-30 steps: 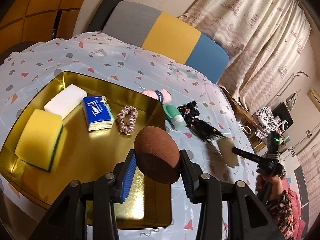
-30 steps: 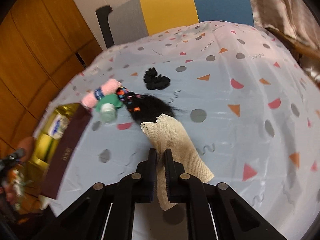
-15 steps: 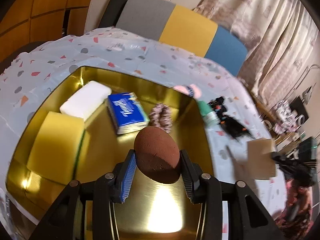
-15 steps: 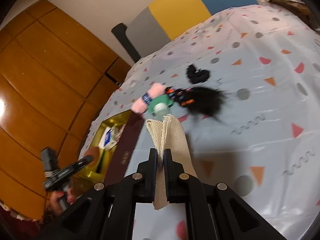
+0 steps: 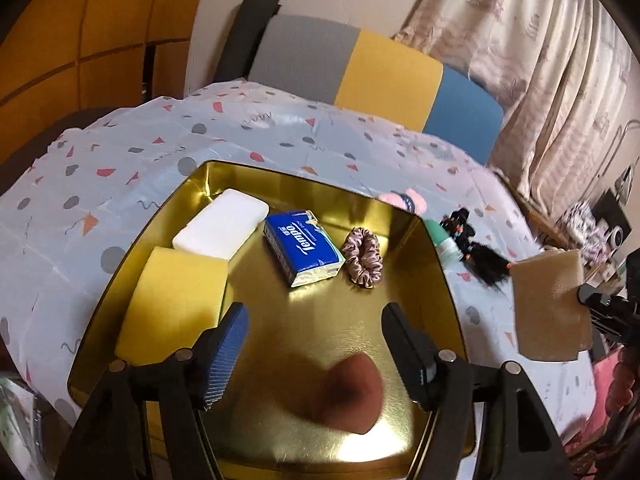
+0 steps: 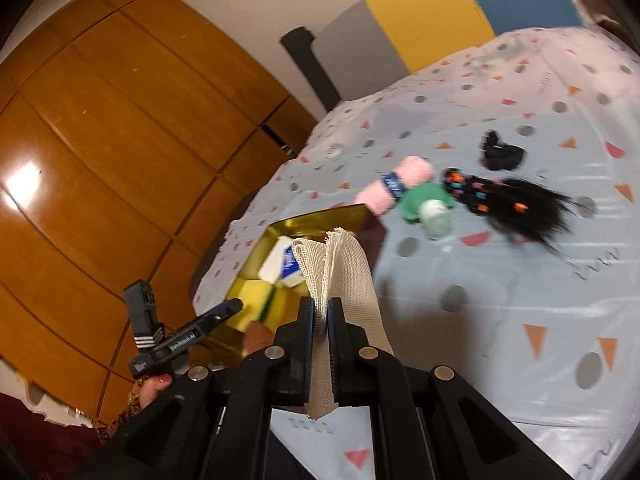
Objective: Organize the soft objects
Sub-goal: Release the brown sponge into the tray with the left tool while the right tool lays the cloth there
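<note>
Left gripper (image 5: 314, 344): jaws wide, nothing between them. Brown sponge (image 5: 352, 394): blurred, below the jaws, over the gold tray (image 5: 400, 216) near edge. Right gripper (image 6: 319, 318): jaws clamped on beige mesh cloth (image 6: 340, 264), above the worktop (image 6: 520, 280). Beyond, in tray: yellow sponge (image 5: 176, 300), white sponge (image 5: 222, 228), tissue pack (image 5: 302, 252), pink scrunchie (image 5: 363, 258).

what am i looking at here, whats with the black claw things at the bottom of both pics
Those claws are handheld two-finger tools, one per hand, each carrying a fisheye camera looking along its fingers. In the left wrist view, the left tool is open over a gold metal tray; a blurred brown egg-shaped sponge sits just below it. The tray also holds a yellow sponge, a white foam block, a blue tissue pack and a pink scrunchie. In the right wrist view, the right tool pinches a beige mesh cloth above the patterned tablecloth.
</note>
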A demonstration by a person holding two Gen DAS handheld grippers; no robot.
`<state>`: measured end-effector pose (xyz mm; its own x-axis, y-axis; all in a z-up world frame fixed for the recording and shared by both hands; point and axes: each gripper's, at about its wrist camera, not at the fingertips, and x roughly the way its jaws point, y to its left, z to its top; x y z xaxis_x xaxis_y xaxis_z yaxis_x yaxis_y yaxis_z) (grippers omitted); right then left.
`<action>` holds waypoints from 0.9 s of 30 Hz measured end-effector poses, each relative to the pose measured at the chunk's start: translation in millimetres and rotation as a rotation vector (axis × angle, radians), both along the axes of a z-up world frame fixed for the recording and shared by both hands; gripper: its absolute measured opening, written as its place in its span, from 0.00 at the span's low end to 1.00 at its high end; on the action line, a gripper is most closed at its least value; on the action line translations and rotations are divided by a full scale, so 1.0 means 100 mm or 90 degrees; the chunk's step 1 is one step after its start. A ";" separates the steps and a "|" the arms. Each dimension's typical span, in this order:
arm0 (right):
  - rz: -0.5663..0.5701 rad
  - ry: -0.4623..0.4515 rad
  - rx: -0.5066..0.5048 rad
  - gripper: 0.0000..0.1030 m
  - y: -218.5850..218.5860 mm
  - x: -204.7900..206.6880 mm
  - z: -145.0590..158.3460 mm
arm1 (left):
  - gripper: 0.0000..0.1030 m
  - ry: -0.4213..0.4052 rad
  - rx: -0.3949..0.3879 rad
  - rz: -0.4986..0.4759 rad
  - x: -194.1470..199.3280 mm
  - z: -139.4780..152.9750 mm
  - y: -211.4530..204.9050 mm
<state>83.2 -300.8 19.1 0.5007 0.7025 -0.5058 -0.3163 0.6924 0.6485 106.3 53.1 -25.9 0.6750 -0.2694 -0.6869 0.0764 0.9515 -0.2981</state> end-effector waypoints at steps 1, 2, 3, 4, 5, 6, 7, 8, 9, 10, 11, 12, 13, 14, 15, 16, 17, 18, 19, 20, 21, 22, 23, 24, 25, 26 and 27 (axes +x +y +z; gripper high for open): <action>0.007 -0.003 0.002 0.07 0.06 0.00 0.03 | 0.68 -0.002 -0.008 0.000 -0.03 0.00 0.02; 0.013 -0.005 0.004 0.07 0.13 0.01 0.05 | 0.68 -0.003 -0.011 -0.001 -0.04 0.00 0.03; 0.022 -0.008 0.004 0.07 0.23 0.03 0.08 | 0.68 -0.004 -0.015 -0.001 -0.07 0.00 0.04; 0.027 -0.009 0.005 0.07 0.30 0.04 0.09 | 0.68 -0.008 -0.020 -0.002 -0.10 0.00 0.06; 0.032 -0.009 0.007 0.07 0.37 0.06 0.10 | 0.68 -0.009 -0.022 -0.003 -0.12 0.00 0.06; 0.039 -0.007 0.009 0.07 0.48 0.09 0.11 | 0.68 -0.010 -0.025 -0.003 -0.14 -0.01 0.07; 0.043 -0.005 0.010 0.07 0.56 0.11 0.11 | 0.68 -0.006 -0.030 -0.005 -0.17 -0.02 0.08; 0.048 -0.002 0.012 0.07 0.66 0.13 0.09 | 0.68 -0.001 -0.033 -0.007 -0.18 -0.02 0.08; 0.051 0.002 0.016 0.07 0.74 0.14 0.08 | 0.68 0.006 -0.041 -0.012 -0.20 -0.03 0.09; 0.053 0.005 0.018 0.07 0.82 0.16 0.05 | 0.68 0.013 -0.046 -0.018 -0.21 -0.05 0.10; 0.055 0.008 0.017 0.07 0.90 0.17 0.02 | 0.68 0.016 -0.048 -0.020 -0.23 -0.05 0.11; 0.058 0.014 0.010 0.07 1.01 0.20 -0.02 | 0.68 0.017 -0.047 -0.021 -0.24 -0.05 0.12; 0.060 0.020 0.003 0.07 1.08 0.21 -0.05 | 0.68 0.016 -0.047 -0.019 -0.26 -0.04 0.14; 0.064 0.027 -0.004 0.07 1.18 0.23 -0.10 | 0.68 0.014 -0.049 -0.016 -0.27 -0.03 0.17; 0.066 0.032 -0.009 0.07 1.24 0.24 -0.13 | 0.68 0.011 -0.054 -0.008 -0.28 -0.01 0.21; 0.066 0.035 -0.017 0.07 1.32 0.26 -0.17 | 0.68 0.010 -0.059 0.000 -0.28 0.00 0.26; 0.065 0.035 -0.026 0.07 1.36 0.27 -0.19 | 0.68 0.010 -0.063 0.008 -0.29 0.00 0.29; 0.064 0.034 -0.046 0.07 1.44 0.29 -0.22 | 0.68 0.011 -0.073 0.020 -0.30 0.01 0.34; 0.064 0.034 -0.058 0.07 1.50 0.30 -0.24 | 0.68 0.010 -0.079 0.028 -0.30 0.02 0.38; 0.063 0.029 -0.082 0.07 1.57 0.30 -0.26 | 0.68 0.009 -0.083 0.036 -0.31 0.02 0.41; 0.060 0.024 -0.106 0.07 1.64 0.30 -0.27 | 0.68 0.008 -0.087 0.048 -0.31 0.03 0.46; 0.060 0.018 -0.129 0.07 1.70 0.31 -0.28 | 0.68 0.008 -0.090 0.056 -0.31 0.03 0.49; 0.060 0.011 -0.151 0.07 1.76 0.30 -0.29 | 0.68 0.008 -0.095 0.061 -0.31 0.02 0.52; 0.058 0.000 -0.188 0.10 1.86 0.31 -0.31 | 0.68 0.007 -0.101 0.067 -0.31 0.03 0.55; 0.055 -0.006 -0.208 0.12 1.92 0.31 -0.32 | 0.68 0.007 -0.107 0.073 -0.31 0.03 0.57; 0.055 -0.011 -0.227 0.13 1.97 0.31 -0.34 | 0.68 0.008 -0.107 0.074 -0.30 0.03 0.58; 0.057 -0.017 -0.246 0.22 2.03 0.32 -0.36 | 0.68 0.008 -0.107 0.076 -0.30 0.03 0.59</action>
<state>115.4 -97.5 -17.1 0.4630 0.5043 -0.7289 -0.3991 0.8529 0.3366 76.4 111.8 -23.3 0.7004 -0.3002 -0.6475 -0.0382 0.8902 -0.4541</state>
